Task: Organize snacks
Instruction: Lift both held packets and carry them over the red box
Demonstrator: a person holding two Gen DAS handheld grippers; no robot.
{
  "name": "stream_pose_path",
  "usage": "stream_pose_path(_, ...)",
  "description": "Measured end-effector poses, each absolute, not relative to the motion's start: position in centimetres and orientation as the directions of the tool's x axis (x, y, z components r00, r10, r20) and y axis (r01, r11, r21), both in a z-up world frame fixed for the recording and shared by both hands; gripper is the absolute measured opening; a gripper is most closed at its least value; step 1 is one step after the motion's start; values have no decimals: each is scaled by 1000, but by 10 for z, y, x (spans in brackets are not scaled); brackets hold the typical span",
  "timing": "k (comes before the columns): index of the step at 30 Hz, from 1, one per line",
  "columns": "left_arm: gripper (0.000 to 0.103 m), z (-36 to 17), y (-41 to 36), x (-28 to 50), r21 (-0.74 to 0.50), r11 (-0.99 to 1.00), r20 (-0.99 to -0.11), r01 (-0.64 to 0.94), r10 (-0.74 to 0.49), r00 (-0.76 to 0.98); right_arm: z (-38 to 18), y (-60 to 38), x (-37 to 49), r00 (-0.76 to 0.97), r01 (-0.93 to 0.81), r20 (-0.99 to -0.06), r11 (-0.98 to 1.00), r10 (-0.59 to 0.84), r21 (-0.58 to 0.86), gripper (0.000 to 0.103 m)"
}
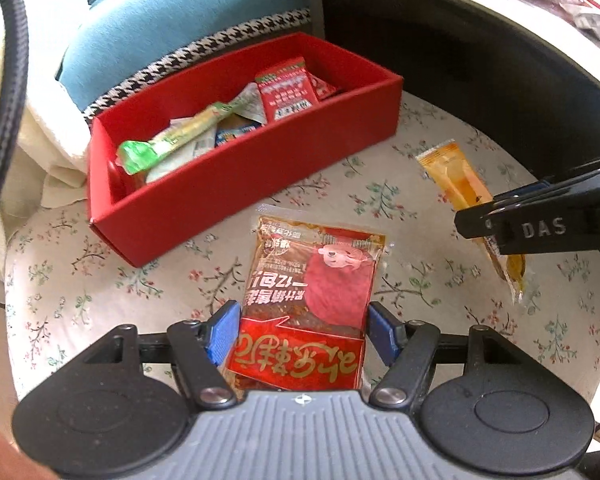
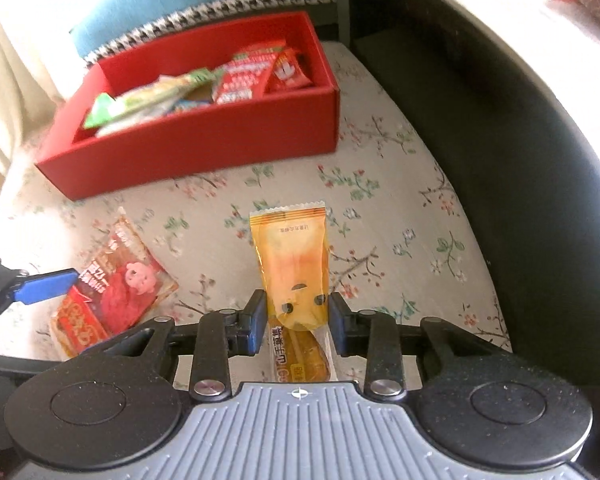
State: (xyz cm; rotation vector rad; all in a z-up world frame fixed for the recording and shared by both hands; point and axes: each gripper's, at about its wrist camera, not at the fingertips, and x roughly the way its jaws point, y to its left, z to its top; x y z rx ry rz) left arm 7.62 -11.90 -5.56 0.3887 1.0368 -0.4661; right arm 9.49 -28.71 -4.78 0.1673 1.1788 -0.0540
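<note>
Two packets sit lengthwise between parted claws on the floral cushion [image 1: 100, 280]: left claw [image 1: 300, 330] straddles the red packet [image 1: 312, 280], right claw [image 2: 298, 322] the orange packet [image 2: 292, 272]; red box [image 1: 240, 184] lies upper left.

Bare floral cloth [image 2: 380, 184] lies open between red box [image 2: 204, 148] and packets.

There were two grippers, one red box [image 1: 236, 196] holding several snack packets, and two packets on the floral cloth: a red-brown packet [image 1: 312, 280] and an orange packet [image 2: 290, 264].
</note>
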Motion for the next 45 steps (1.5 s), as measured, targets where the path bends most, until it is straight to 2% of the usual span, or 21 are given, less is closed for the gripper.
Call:
stream_pose_path(11,61,-42,-116,83,70,849,-867,523,-208,453,-27,-293,95,456,147,-886,976,78,161,40)
stream_pose_path(45,61,-12,-83,108,22,906,-829,422,-220,515,-11,-287,109,518,164,-852,968,79,190,40)
